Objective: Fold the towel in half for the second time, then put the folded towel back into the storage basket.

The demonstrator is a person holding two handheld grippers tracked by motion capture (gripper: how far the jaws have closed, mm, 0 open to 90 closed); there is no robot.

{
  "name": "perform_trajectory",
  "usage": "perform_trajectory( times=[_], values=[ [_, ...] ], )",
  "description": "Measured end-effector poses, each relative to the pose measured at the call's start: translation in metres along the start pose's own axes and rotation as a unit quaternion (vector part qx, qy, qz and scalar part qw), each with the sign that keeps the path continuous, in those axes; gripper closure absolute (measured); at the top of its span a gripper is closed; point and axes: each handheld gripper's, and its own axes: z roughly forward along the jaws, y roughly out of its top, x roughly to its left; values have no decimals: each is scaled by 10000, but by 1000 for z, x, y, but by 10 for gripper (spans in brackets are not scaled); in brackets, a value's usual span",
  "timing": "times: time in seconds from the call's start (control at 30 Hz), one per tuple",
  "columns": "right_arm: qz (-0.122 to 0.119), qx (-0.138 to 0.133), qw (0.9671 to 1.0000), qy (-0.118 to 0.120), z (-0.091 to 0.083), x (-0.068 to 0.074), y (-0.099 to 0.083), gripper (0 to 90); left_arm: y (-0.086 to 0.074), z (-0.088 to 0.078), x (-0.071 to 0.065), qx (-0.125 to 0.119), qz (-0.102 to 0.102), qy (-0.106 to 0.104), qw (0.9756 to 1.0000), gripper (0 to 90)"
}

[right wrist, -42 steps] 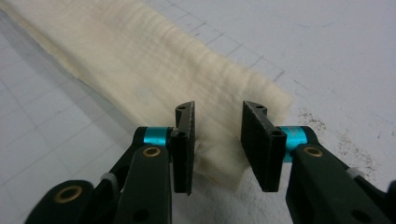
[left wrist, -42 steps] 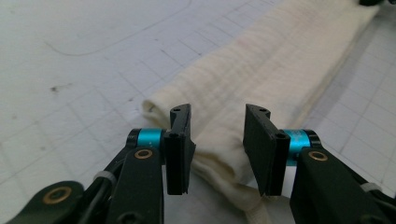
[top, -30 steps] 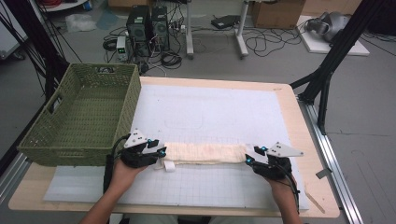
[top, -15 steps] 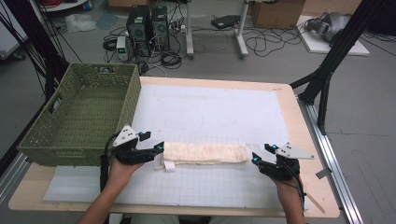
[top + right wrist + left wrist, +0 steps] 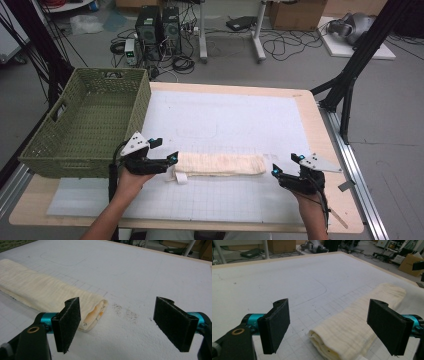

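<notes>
A: Since a second ago both hands have drawn back from the cloth. The right hand-held gripper had been at its right end and now sits just off it; the left hand-held gripper has slid a little left and turned.

B: And the table?

A: The same, with the white mat over it and the green basket at the far left. The cloth lies folded into a long strip on the near part of the mat, between the two grippers.

B: Are the jaws holding anything?

A: No. In both gripper views they stand wide apart and empty. The left pair straddles the cloth's near end; the right pair sits beside the other end, not around it.

B: How would it handle?

A: Light, soft and limp, I'd judge. Lifted by one end it would likely sag and unfold. Better to pinch through all the layers at each end together.
</notes>
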Motion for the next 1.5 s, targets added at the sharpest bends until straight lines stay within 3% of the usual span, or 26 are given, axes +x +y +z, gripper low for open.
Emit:
perform_trajectory(
  times=[0.3, 0.73, 1.17, 1.37, 1.5],
  values=[
    [-138, 105, 9998, -44, 0, 1, -3, 213, 1, 4, -1, 31, -14, 6, 10000, 205],
    [-51, 48, 10000, -63, -3, -2, -3, 212, 0, 5, -1, 120, -80, -23, 9999, 204],
    [-161, 46, 9999, 3, 4, 1, 0, 198, -2, 5, -1, 199, -108, 40, 9997, 198],
    [-135, 36, 9999, 17, 4, 0, 0, 181, -6, 9, -3, 511, -182, 8, 9985, 231],
    [-178, 28, 9998, 22, 3, -1, -1, 176, -11, 15, -3, 877, -295, 59, 9957, 286]
  ],
)
